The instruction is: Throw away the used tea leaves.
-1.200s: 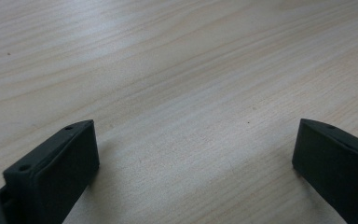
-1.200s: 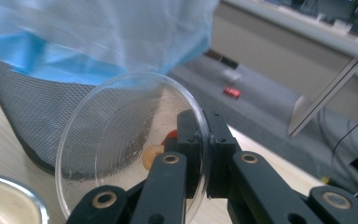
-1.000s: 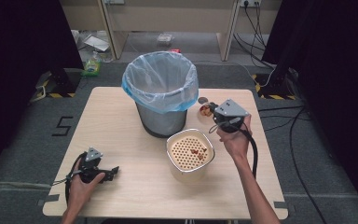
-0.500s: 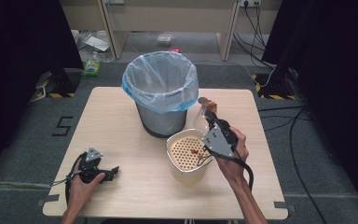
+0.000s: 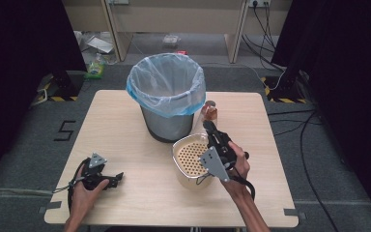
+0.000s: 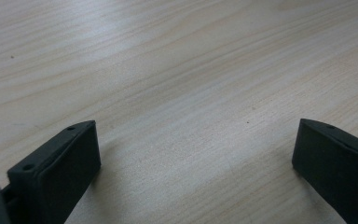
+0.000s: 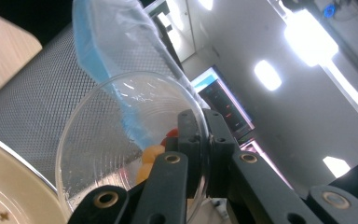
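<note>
My right gripper [image 5: 208, 127] [image 7: 200, 127] is shut on the rim of a clear plastic bowl [image 5: 207, 114] [image 7: 102, 140], which is tipped steeply beside the bin. Orange and red pieces [image 7: 151, 154] lie inside the bowl close to the jaws. Just below it stands a cream colander [image 5: 188, 155] [image 7: 2, 186], partly covered by the right hand. The mesh waste bin [image 5: 166, 123] [image 7: 32, 107] with its blue liner [image 5: 166, 84] [image 7: 100, 46] is at the table's middle. At the front left, my left gripper [image 5: 115, 178] [image 6: 196, 154] rests open on the wooden table [image 6: 177, 70], with nothing between its jaws.
The table [image 5: 125, 135] has bare wood to the left of the bin and along the front edge. Cables [image 5: 290, 123] trail on the floor to the right. Small items [image 5: 96, 67] lie on the floor behind the table.
The right hand has swung down and toward the person, from beside the bin to over the colander, tipping the clear bowl. The left hand has stayed put.
</note>
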A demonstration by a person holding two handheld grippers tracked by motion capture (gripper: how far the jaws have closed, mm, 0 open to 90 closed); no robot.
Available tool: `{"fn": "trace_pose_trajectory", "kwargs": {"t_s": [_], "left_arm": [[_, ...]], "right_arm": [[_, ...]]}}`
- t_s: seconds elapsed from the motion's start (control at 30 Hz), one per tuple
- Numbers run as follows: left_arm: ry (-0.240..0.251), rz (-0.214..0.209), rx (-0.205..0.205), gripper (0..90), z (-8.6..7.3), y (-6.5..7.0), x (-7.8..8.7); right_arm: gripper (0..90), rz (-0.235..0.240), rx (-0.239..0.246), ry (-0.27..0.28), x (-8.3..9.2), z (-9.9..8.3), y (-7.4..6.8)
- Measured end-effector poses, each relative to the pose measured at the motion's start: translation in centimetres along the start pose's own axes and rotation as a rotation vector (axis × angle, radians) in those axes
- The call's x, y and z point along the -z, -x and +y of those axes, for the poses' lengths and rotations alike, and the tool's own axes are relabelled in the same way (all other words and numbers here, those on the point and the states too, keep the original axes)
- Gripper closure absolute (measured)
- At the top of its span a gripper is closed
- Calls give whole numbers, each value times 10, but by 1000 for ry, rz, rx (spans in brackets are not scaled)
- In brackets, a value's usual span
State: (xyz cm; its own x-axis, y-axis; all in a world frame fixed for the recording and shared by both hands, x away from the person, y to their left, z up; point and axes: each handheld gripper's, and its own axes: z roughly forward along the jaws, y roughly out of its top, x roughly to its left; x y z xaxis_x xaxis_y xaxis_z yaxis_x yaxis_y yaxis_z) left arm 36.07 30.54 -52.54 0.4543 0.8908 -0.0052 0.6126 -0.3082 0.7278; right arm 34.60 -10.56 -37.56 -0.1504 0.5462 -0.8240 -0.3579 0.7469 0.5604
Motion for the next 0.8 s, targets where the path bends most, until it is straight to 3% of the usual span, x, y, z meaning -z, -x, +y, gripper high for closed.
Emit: {"fn": "trace_pose_trajectory", "kwargs": {"t_s": [0.03,0.07,0.17,0.2,0.27,0.37,0.4,0.5,0.53,0.57,0.7,0.8], "left_arm": [[0,-2,4,0,0,0,0],[0,-3,5,0,0,0,0],[3,3,-2,0,0,0,0],[4,4,-3,0,0,1,0],[0,0,1,0,0,0,0],[2,2,0,0,0,0,0],[3,4,-3,0,0,1,0],[1,0,1,0,0,0,0],[2,2,-1,0,0,0,0],[3,3,-2,0,0,0,0],[1,1,0,0,0,0,0],[0,-1,3,0,0,0,0]], "right_arm": [[878,-12,6,5,1,0,-1],[879,-54,68,47,4,3,-4],[877,-38,66,24,0,2,-8],[878,-43,65,32,0,2,-10],[877,-46,113,54,1,6,-14],[878,-55,100,61,1,6,-15],[878,-65,161,74,1,7,-15],[878,-68,125,77,1,5,-17],[879,-75,166,94,3,7,-18],[878,-76,177,93,3,8,-18],[878,-79,167,89,2,5,-18],[878,-84,189,87,1,3,-20]]}}
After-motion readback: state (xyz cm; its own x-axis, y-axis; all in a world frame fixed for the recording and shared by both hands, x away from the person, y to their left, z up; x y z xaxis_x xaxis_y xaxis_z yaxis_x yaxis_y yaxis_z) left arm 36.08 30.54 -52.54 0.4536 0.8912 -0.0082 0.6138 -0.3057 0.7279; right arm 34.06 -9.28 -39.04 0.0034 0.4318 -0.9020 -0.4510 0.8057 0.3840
